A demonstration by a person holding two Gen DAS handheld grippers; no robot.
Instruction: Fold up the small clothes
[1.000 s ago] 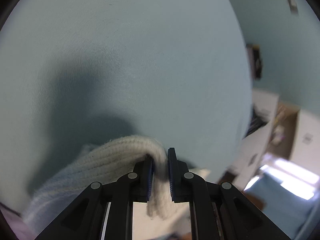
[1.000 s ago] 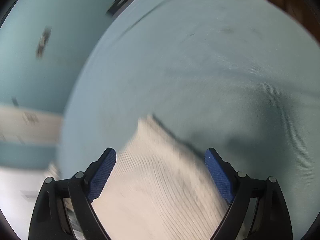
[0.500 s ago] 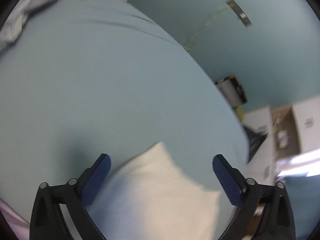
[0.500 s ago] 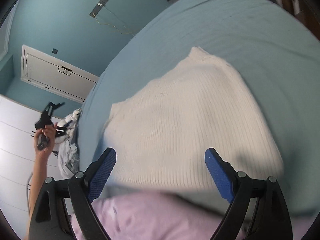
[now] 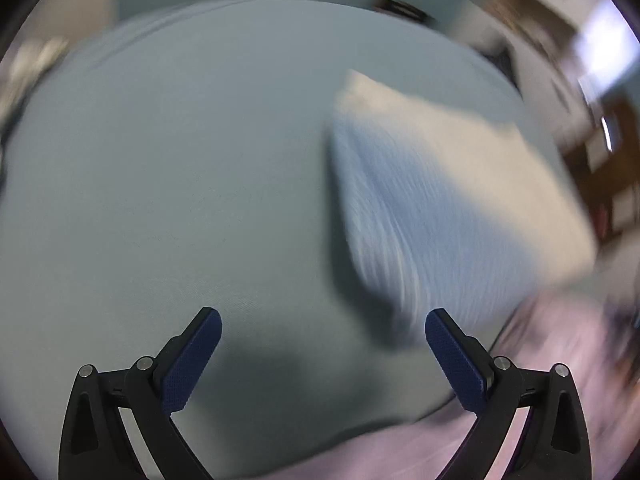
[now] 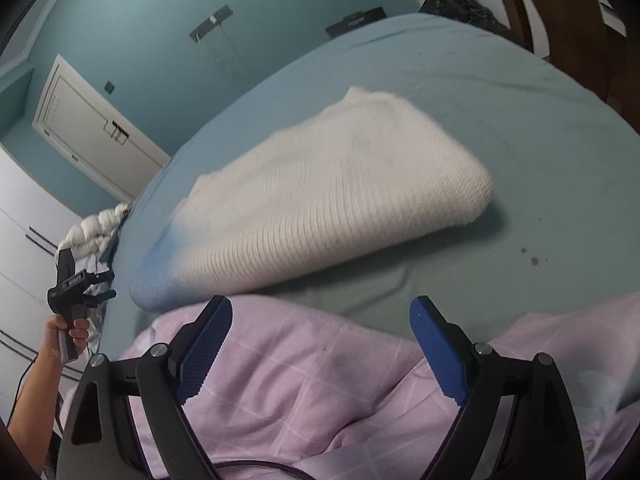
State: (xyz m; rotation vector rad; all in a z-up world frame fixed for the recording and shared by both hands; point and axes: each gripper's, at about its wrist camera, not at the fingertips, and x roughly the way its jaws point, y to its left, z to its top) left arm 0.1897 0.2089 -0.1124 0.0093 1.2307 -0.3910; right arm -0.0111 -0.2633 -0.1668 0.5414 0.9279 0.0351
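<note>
A cream ribbed knit garment (image 6: 320, 200) lies folded on the light blue bed sheet (image 6: 520, 140). In the left wrist view the knit garment (image 5: 440, 184) is blurred and sits to the upper right. My left gripper (image 5: 320, 344) is open over bare sheet (image 5: 180, 160), with nothing between its fingers. In the right wrist view the left gripper (image 6: 105, 285) is held in a hand at the bed's far left edge, away from the garment. My right gripper (image 6: 320, 320) is open and empty, above a pink checked cloth (image 6: 300, 380) just in front of the knit.
A crumpled white and grey pile of clothes (image 6: 96, 228) lies at the bed's left edge. Behind it are a teal wall with a white door (image 6: 92, 128) and a dark bag (image 6: 460, 0) beyond the far corner. Pink cloth (image 5: 520, 420) covers the near edge.
My left gripper opened, let go of the knit garment and swung away from it, rolling as it went. The right gripper drew back over the pink cloth. The knit now lies folded.
</note>
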